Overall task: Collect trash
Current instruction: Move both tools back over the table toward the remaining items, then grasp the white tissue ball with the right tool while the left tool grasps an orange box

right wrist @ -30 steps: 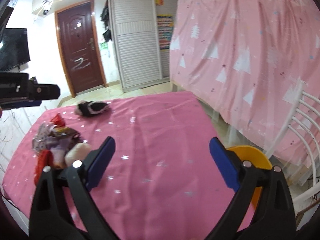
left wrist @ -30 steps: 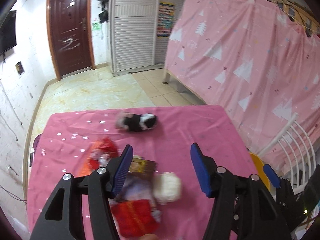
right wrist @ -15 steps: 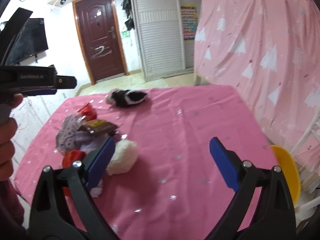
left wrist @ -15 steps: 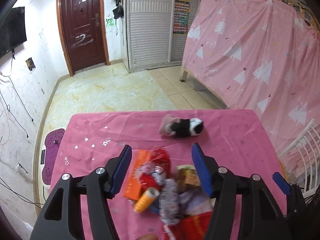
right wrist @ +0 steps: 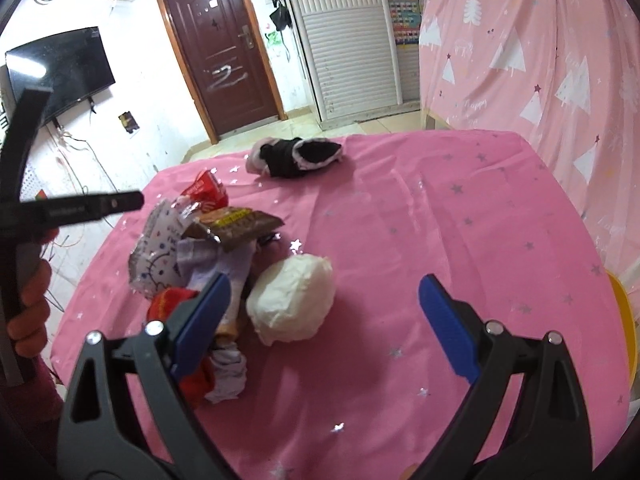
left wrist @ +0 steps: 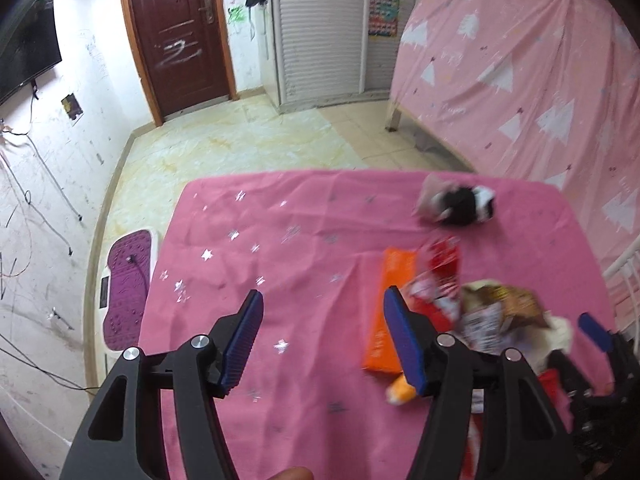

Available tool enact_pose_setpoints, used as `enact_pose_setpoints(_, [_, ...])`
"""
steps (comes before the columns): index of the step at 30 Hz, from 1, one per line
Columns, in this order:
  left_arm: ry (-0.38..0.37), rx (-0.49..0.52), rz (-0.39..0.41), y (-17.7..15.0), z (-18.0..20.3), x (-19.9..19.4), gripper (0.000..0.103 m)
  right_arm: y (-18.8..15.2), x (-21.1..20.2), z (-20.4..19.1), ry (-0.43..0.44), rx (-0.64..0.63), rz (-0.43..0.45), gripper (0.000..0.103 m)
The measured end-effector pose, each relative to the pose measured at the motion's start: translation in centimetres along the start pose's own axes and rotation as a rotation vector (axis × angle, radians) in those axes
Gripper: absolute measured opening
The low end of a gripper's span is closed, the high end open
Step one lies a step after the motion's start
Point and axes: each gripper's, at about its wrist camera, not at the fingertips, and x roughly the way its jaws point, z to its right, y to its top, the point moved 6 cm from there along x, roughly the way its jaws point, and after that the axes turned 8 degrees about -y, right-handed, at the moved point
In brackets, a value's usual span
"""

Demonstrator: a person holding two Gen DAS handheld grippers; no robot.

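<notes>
A heap of trash lies on the pink tablecloth (right wrist: 440, 240): a white crumpled wad (right wrist: 292, 300), a brown snack wrapper (right wrist: 240, 226), a Hello Kitty wrapper (right wrist: 154, 248) and red wrappers (right wrist: 206, 192). In the left wrist view I see an orange packet (left wrist: 390, 308) and red-white wrappers (left wrist: 440, 280) right of the fingers. My left gripper (left wrist: 322, 340) is open and empty over bare cloth, left of the heap. My right gripper (right wrist: 324, 320) is open and empty, with the white wad between its fingers but apart from them.
A black and white cloth bundle (right wrist: 298, 156) lies near the table's far edge. A yellow bin (right wrist: 626, 328) stands past the right edge by a white chair (left wrist: 624, 272). A pink curtain (right wrist: 540, 52) hangs on the right. A purple floor device (left wrist: 128, 292) sits left of the table.
My left gripper has swung left, so the heap now lies to its right. My right gripper has moved closer to the heap, and the white wad now sits between its fingers.
</notes>
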Motion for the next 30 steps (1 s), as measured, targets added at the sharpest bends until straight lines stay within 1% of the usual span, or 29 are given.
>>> enact_pose_setpoints(1, [0.010, 0.004, -0.009, -0.3, -0.3, 0.4, 0.057, 0.0, 0.1, -0.1, 0.003, 0.002, -0.005, 0.091])
enact_pose_setpoints(3, [0.006, 0.011, -0.030, -0.6, -0.5, 1.1, 0.057, 0.0, 0.4, -0.1, 0.006, 0.006, -0.014, 0.091])
enact_pose_setpoints(5, [-0.001, 0.021, -0.046, -0.9, -0.3, 1.7, 0.057, 0.0, 0.6, 0.0, 0.007, 0.004, -0.023, 0.088])
enact_pose_setpoints(7, [-0.015, 0.033, -0.058, -1.1, 0.2, 2.4, 0.057, 0.0, 0.8, -0.1, 0.007, 0.000, -0.032, 0.082])
enact_pose_setpoints(8, [-0.021, 0.037, -0.052, -1.0, 0.5, 2.4, 0.057, -0.1, 0.9, 0.0, 0.009, 0.000, -0.035, 0.081])
enact_pose_setpoints(10, [-0.043, 0.040, -0.054, -0.8, 1.0, 2.7, 0.057, -0.2, 1.0, 0.0, 0.015, 0.000, -0.042, 0.074])
enact_pose_setpoints(13, [-0.062, 0.049, -0.048, -0.7, 1.6, 3.0, 0.057, -0.2, 1.2, 0.0, 0.029, 0.001, -0.046, 0.072])
enact_pose_setpoints(17, [-0.138, 0.054, -0.060, -0.6, 2.6, 3.6, 0.057, -0.1, 1.4, 0.2, 0.037, 0.009, -0.054, 0.072])
enact_pose_setpoints(22, [-0.191, 0.084, -0.084, -1.1, 3.4, 4.7, 0.057, 0.0, 1.5, 0.5, 0.044, 0.026, -0.059, 0.072])
enact_pose_setpoints(23, [-0.193, 0.086, -0.085, -1.3, 3.5, 4.9, 0.055, 0.0, 1.5, 0.5, 0.044, 0.024, -0.059, 0.072])
enact_pose_setpoints(24, [-0.194, 0.088, -0.082, -1.3, 3.5, 4.9, 0.045, 0.0, 1.6, 0.4, 0.046, 0.022, -0.060, 0.072])
enact_pose_setpoints(25, [-0.199, 0.090, -0.086, -1.5, 3.6, 5.0, 0.038, 0.0, 1.6, 0.4, 0.046, 0.020, -0.060, 0.072])
enact_pose_setpoints(26, [-0.201, 0.089, -0.087, -1.5, 3.8, 5.1, 0.028, 0.0, 1.6, 0.3, 0.048, 0.014, -0.061, 0.072])
enact_pose_setpoints(27, [-0.196, 0.093, -0.084, -1.6, 3.9, 5.1, 0.019, 0.0, 1.6, 0.2, 0.051, 0.009, -0.060, 0.068])
enact_pose_setpoints(28, [-0.199, 0.097, -0.085, -1.7, 4.0, 5.1, 0.016, 0.0, 1.6, 0.0, 0.058, 0.002, -0.058, 0.062])
enact_pose_setpoints(29, [-0.200, 0.101, -0.084, -1.6, 4.0, 5.2, 0.016, 0.0, 1.6, -0.1, 0.061, -0.004, -0.059, 0.058])
enact_pose_setpoints(30, [-0.197, 0.104, -0.081, -1.7, 4.2, 5.1, 0.016, -0.2, 1.7, -0.1, 0.060, -0.009, -0.061, 0.048])
